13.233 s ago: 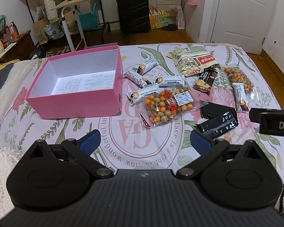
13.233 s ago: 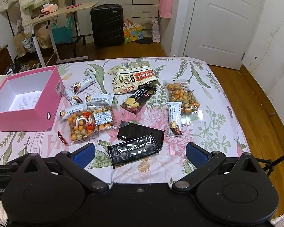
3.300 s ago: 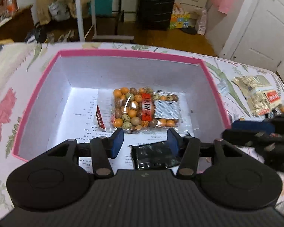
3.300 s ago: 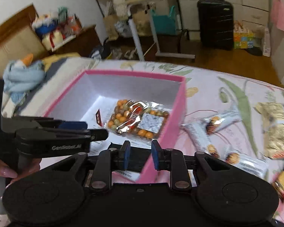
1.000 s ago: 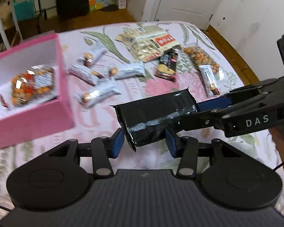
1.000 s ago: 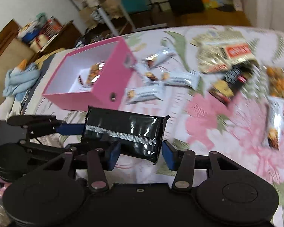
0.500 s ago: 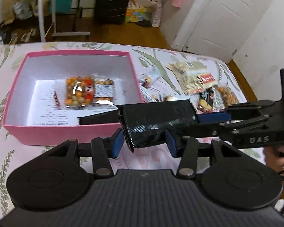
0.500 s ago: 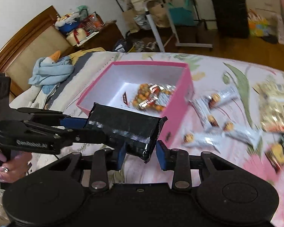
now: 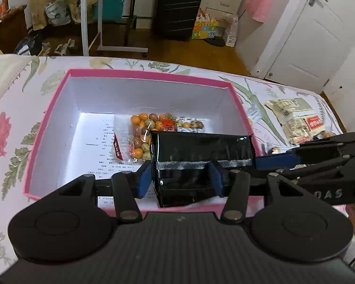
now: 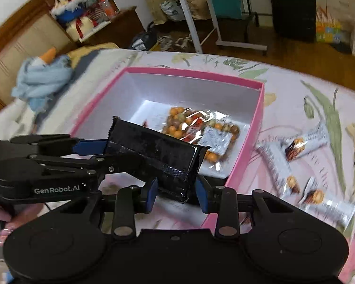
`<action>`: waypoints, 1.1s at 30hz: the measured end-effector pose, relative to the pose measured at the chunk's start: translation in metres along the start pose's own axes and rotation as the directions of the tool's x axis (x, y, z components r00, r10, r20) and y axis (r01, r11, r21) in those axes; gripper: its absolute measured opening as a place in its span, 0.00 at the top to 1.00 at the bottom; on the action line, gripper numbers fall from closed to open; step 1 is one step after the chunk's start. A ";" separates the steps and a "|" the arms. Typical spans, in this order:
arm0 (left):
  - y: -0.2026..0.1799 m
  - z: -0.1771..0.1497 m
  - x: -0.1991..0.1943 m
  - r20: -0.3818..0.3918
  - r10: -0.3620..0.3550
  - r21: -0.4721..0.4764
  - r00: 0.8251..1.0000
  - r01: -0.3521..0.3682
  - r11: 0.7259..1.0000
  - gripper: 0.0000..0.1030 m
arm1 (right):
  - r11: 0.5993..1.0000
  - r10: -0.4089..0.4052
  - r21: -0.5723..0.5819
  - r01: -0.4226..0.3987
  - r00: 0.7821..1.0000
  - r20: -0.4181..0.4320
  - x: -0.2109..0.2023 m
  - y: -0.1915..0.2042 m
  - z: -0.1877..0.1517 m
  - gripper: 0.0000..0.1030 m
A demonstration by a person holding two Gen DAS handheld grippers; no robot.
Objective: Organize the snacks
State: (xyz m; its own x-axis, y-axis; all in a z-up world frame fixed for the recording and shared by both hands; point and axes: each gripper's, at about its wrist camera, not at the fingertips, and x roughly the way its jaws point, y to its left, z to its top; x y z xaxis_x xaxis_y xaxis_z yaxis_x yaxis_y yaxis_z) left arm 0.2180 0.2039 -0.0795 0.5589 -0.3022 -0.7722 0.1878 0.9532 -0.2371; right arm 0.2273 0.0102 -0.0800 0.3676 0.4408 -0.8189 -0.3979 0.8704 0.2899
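Observation:
A pink box (image 9: pixel 139 78) with a white inside sits on the floral bedspread. A clear bag of orange and brown nuts (image 9: pixel 151 127) lies in it, also in the right wrist view (image 10: pixel 201 130). My left gripper (image 9: pixel 181 177) and my right gripper (image 10: pixel 175 193) are both shut on one black foil snack pack (image 9: pixel 201 153), one at each end, over the box's near edge. The pack also shows in the right wrist view (image 10: pixel 153 149). The pink box rim (image 10: pixel 258 123) lies just past it.
A beige snack bag (image 9: pixel 295 120) lies on the bed right of the box. Several small white snack bars (image 10: pixel 295 146) lie right of the box. A suitcase (image 9: pixel 177 9), a white stand (image 9: pixel 87 19) and a door (image 9: pixel 305 35) stand beyond the bed.
Both grippers have carried the black pack from above the bedspread to over the near edge of the pink box, and lower towards its inside.

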 end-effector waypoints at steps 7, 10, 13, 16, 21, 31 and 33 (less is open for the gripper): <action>0.011 -0.005 0.038 -0.064 -0.001 -0.073 0.998 -0.004 0.997 0.50 | 0.992 -0.101 -0.071 0.102 0.995 0.021 0.015 0.004 0.003 0.59; 0.005 -0.010 0.040 -0.056 0.059 -0.036 0.997 -0.061 0.997 0.49 | 0.990 -0.094 -0.100 0.098 0.995 0.042 0.003 0.003 -0.001 0.58; 0.000 -0.016 0.029 -0.030 0.068 -0.028 0.997 -0.069 0.997 0.48 | 0.993 -0.069 -0.091 0.077 0.994 0.090 -0.023 -0.004 -0.009 0.55; -0.006 -0.019 0.011 -0.005 0.066 -0.004 0.998 -0.066 0.998 0.48 | 0.993 -0.066 -0.089 0.079 0.987 0.144 -0.054 -0.013 -0.023 0.52; -0.030 -0.021 -0.022 0.029 0.037 0.066 0.999 -0.039 0.997 0.48 | 0.992 -0.100 -0.059 0.116 0.971 0.218 -0.101 -0.036 -0.052 0.47; -0.112 -0.032 -0.053 0.050 -0.066 0.237 0.997 0.052 0.970 0.48 | 0.997 -0.075 0.014 0.075 0.955 0.287 -0.156 -0.095 -0.080 0.46; -0.128 -0.036 -0.046 0.037 -0.080 0.268 0.996 0.067 0.961 0.48 | 0.997 -0.078 0.023 0.074 0.952 0.296 -0.158 -0.103 -0.086 0.45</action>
State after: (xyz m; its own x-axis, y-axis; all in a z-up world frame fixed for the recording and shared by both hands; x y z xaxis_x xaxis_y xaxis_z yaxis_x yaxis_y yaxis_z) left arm 0.1390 0.0967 -0.0347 0.5715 -0.3776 -0.7285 0.4343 0.8925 -0.1219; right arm 0.1384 -0.1684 -0.0227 0.6299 0.4167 -0.6554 -0.3500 0.9056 0.2395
